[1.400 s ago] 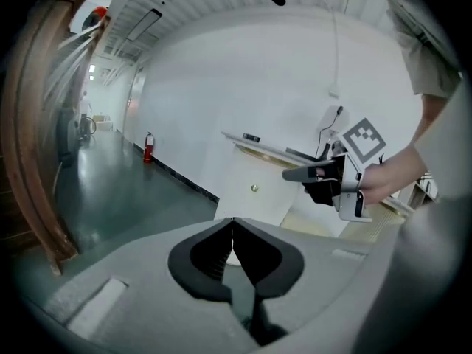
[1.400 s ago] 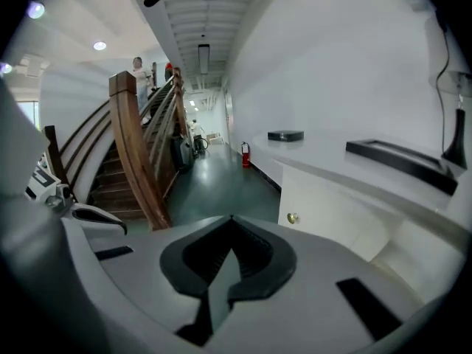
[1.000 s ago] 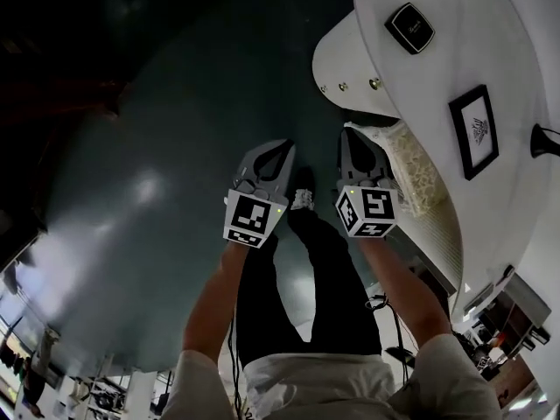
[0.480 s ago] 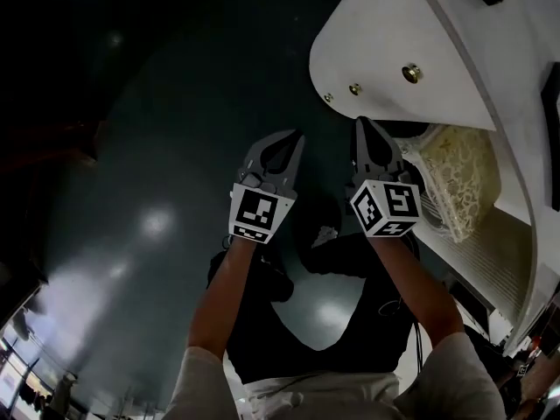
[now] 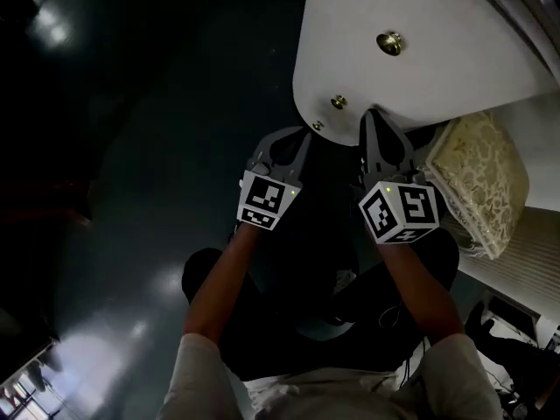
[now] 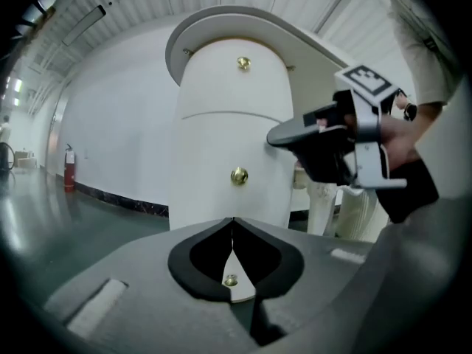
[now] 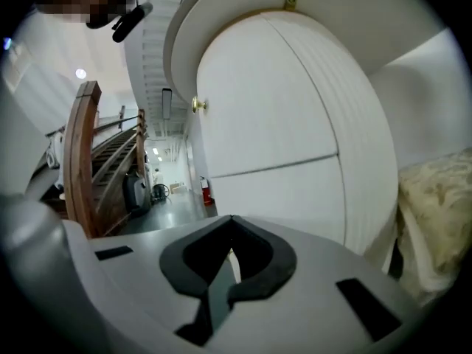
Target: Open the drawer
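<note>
Both grippers have closed in on the white cabinet (image 5: 437, 59), whose drawer fronts all sit flush. The left gripper (image 5: 299, 140), jaws pressed together and empty, frames the lowest drawer's brass knob (image 6: 231, 280) near the cabinet's bottom edge, probably aiming for it; it must part first. The right gripper (image 5: 376, 122), likewise closed on nothing, hovers alongside.

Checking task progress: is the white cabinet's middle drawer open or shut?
Shut. In the left gripper view the middle drawer sits flush with the top drawer above it, only a thin seam between them.
</note>
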`<control>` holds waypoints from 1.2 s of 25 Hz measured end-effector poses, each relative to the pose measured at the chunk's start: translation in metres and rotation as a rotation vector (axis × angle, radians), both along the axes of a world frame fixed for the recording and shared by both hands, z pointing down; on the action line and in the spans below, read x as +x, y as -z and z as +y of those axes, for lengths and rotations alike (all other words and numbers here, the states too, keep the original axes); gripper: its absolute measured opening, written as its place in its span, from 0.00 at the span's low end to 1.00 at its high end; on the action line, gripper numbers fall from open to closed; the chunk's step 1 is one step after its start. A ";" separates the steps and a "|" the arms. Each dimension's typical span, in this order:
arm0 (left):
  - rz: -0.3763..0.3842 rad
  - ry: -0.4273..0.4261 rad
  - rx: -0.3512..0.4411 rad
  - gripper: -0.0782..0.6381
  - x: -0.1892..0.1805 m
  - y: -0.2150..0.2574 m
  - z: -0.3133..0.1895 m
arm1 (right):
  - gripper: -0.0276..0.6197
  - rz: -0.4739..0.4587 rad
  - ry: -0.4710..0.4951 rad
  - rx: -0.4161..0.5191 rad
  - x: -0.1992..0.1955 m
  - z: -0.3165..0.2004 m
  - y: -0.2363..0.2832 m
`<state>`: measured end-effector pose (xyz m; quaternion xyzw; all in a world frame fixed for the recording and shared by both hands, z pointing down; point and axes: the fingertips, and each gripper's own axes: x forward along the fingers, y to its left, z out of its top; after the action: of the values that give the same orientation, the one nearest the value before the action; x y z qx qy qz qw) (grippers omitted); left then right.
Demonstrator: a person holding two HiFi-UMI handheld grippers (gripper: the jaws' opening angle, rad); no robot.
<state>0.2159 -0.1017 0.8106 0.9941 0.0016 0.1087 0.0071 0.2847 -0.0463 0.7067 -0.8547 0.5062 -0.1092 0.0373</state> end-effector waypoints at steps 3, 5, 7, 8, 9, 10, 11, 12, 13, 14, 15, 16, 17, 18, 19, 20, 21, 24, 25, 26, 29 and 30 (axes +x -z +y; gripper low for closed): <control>-0.038 0.003 -0.004 0.12 0.013 -0.052 -0.003 | 0.07 0.023 0.004 -0.048 0.001 -0.002 -0.019; -0.089 -0.028 0.017 0.12 0.023 -0.088 0.001 | 0.07 -0.041 -0.022 -0.045 0.005 0.005 -0.028; -0.135 -0.067 0.037 0.12 0.030 -0.114 0.004 | 0.07 -0.196 -0.049 0.020 0.008 0.014 -0.034; -0.151 -0.077 0.029 0.12 0.030 -0.124 0.005 | 0.07 -0.256 -0.059 0.046 0.008 0.020 -0.037; -0.162 -0.077 0.014 0.12 0.028 -0.133 0.005 | 0.07 -0.283 -0.065 0.054 0.007 0.025 -0.039; -0.166 -0.071 -0.002 0.12 0.026 -0.140 0.005 | 0.07 -0.282 -0.068 0.047 0.007 0.029 -0.041; -0.165 -0.060 -0.018 0.13 0.025 -0.145 0.003 | 0.07 -0.267 -0.067 0.032 0.007 0.032 -0.043; -0.163 -0.048 -0.034 0.13 0.025 -0.150 0.002 | 0.07 -0.248 -0.067 0.015 0.009 0.034 -0.045; -0.162 -0.038 -0.048 0.13 0.026 -0.153 0.000 | 0.07 -0.233 -0.071 0.002 0.011 0.035 -0.046; -0.162 -0.029 -0.055 0.13 0.028 -0.156 -0.002 | 0.07 -0.226 -0.077 -0.006 0.013 0.036 -0.048; -0.164 -0.021 -0.055 0.13 0.031 -0.157 -0.005 | 0.07 -0.226 -0.082 -0.011 0.014 0.036 -0.051; -0.169 -0.014 -0.043 0.13 0.033 -0.159 -0.007 | 0.07 -0.227 -0.084 -0.013 0.014 0.034 -0.053; -0.178 -0.008 -0.023 0.16 0.035 -0.160 -0.009 | 0.07 -0.230 -0.084 -0.016 0.013 0.033 -0.055; -0.193 0.000 -0.002 0.21 0.038 -0.162 -0.010 | 0.07 -0.240 -0.080 -0.019 0.011 0.030 -0.058; -0.209 0.007 0.015 0.24 0.040 -0.165 -0.009 | 0.07 -0.256 -0.069 -0.021 0.007 0.028 -0.061; -0.218 0.012 0.023 0.26 0.044 -0.168 -0.007 | 0.07 -0.271 -0.053 -0.022 0.003 0.026 -0.063; -0.220 0.013 0.023 0.26 0.048 -0.170 -0.005 | 0.07 -0.273 -0.033 -0.024 0.000 0.024 -0.064; -0.199 0.029 -0.028 0.27 0.057 -0.178 -0.002 | 0.07 -0.234 0.023 -0.042 -0.003 0.019 -0.066; -0.185 0.035 -0.066 0.27 0.059 -0.179 -0.003 | 0.07 -0.233 0.030 -0.047 -0.001 0.018 -0.068; -0.166 0.037 -0.112 0.27 0.060 -0.178 -0.003 | 0.07 -0.246 0.025 -0.050 0.002 0.018 -0.071; -0.118 0.020 -0.195 0.27 0.065 -0.173 0.000 | 0.07 -0.326 -0.015 -0.032 0.012 0.018 -0.080; -0.116 0.007 -0.191 0.27 0.065 -0.172 0.002 | 0.07 -0.338 -0.018 -0.022 0.013 0.015 -0.080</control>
<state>0.2808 -0.0994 0.9829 0.9809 0.0081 0.1654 0.1024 0.2979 -0.0313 0.7865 -0.8290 0.4836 -0.2567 0.1138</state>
